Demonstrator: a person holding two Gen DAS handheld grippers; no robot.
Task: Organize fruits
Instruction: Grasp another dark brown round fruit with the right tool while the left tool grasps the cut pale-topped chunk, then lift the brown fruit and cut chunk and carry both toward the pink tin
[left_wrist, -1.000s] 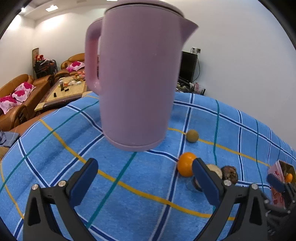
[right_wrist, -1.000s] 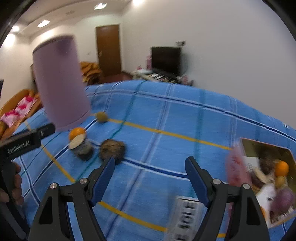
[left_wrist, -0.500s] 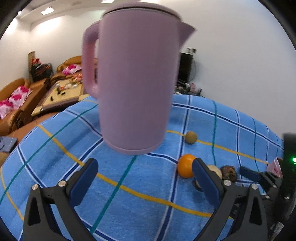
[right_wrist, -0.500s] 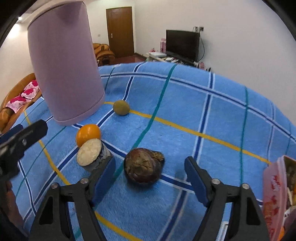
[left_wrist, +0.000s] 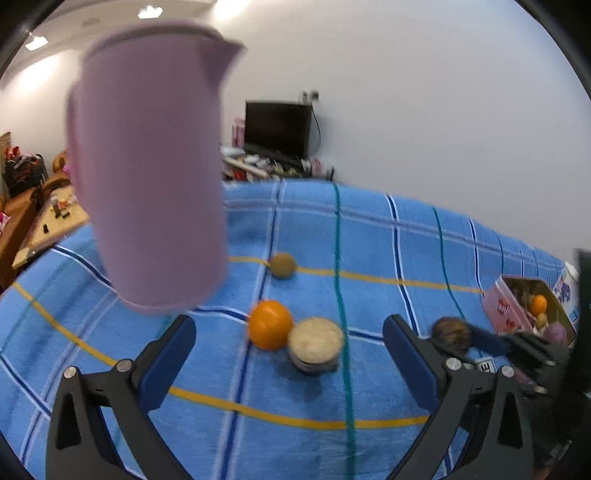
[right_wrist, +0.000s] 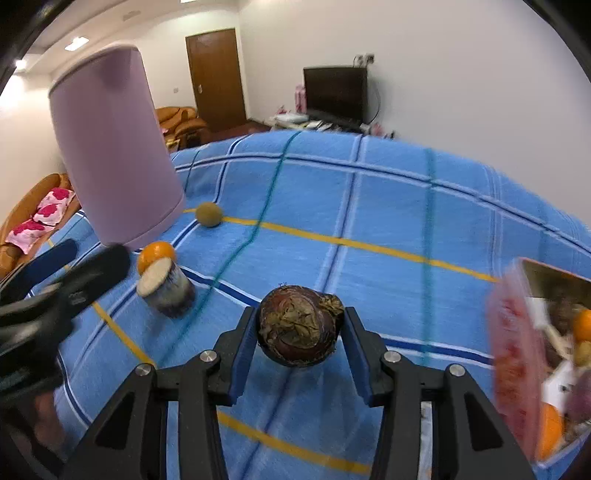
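i'm closing my right gripper on the dark brown fruit lying on the blue checked cloth, pads at its sides, next lifting it across open cloth to the pink box at right, while my left gripper closes slightly from wide and empty near the orange

Lilac jug on blue checked cloth; dark television behind.

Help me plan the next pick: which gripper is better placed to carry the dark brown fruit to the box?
Right. The right gripper is closing with the dark brown fruit already between its pads, and the fruit box sits to its right. The left gripper stands wide open over the orange.
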